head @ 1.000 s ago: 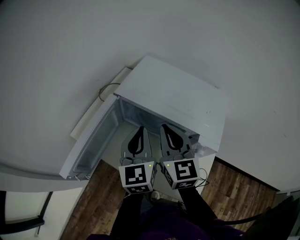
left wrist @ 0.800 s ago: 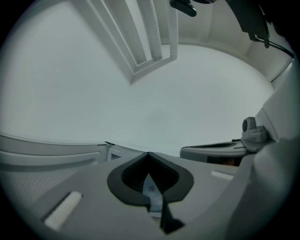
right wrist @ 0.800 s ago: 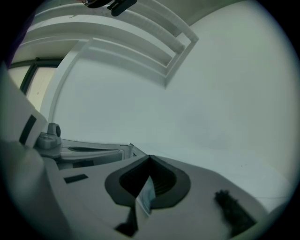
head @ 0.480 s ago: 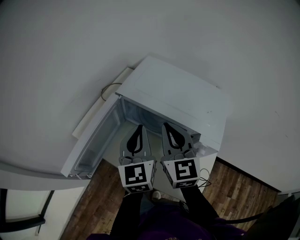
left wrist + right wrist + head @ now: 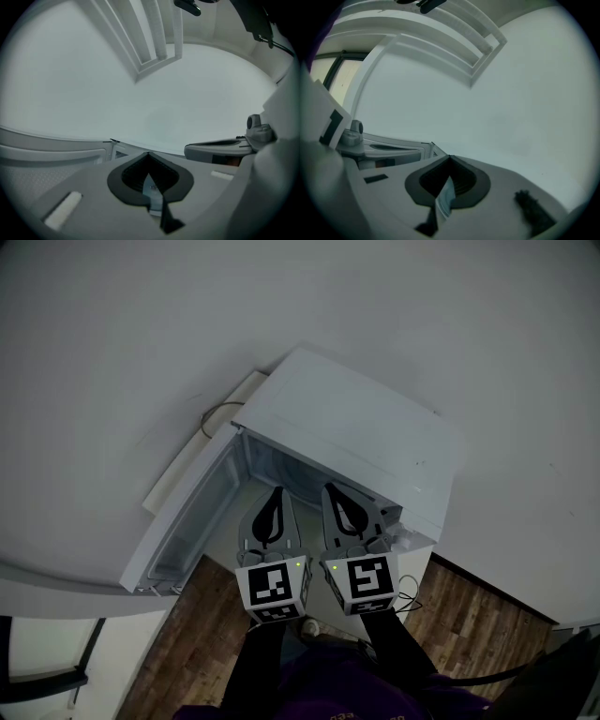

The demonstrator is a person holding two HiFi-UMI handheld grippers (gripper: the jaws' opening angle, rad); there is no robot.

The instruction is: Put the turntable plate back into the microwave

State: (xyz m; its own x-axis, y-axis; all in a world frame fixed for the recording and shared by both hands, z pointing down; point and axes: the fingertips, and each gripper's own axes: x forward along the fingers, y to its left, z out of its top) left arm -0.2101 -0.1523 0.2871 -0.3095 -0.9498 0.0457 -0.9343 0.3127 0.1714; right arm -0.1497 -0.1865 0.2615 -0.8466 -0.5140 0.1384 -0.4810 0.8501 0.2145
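A white microwave (image 5: pixel 349 432) stands with its door (image 5: pixel 192 517) swung open to the left in the head view. Both grippers point level into its opening, side by side. My left gripper (image 5: pixel 275 493) is shut, and its dark pads meet at the tip (image 5: pixel 149 154) with nothing held. My right gripper (image 5: pixel 330 489) is shut too, its pads pressed together (image 5: pixel 449 158). Each gripper view shows the other gripper beside it, the right gripper (image 5: pixel 220 149) and the left gripper (image 5: pixel 382 149). No turntable plate shows in any view, and the grippers hide most of the cavity floor.
White wall surrounds the microwave. A thin cable (image 5: pixel 216 414) loops behind its back left corner above a pale ledge (image 5: pixel 192 465). Dark wooden floor (image 5: pixel 469 624) lies below, and my dark sleeves (image 5: pixel 281 671) reach up from the bottom edge.
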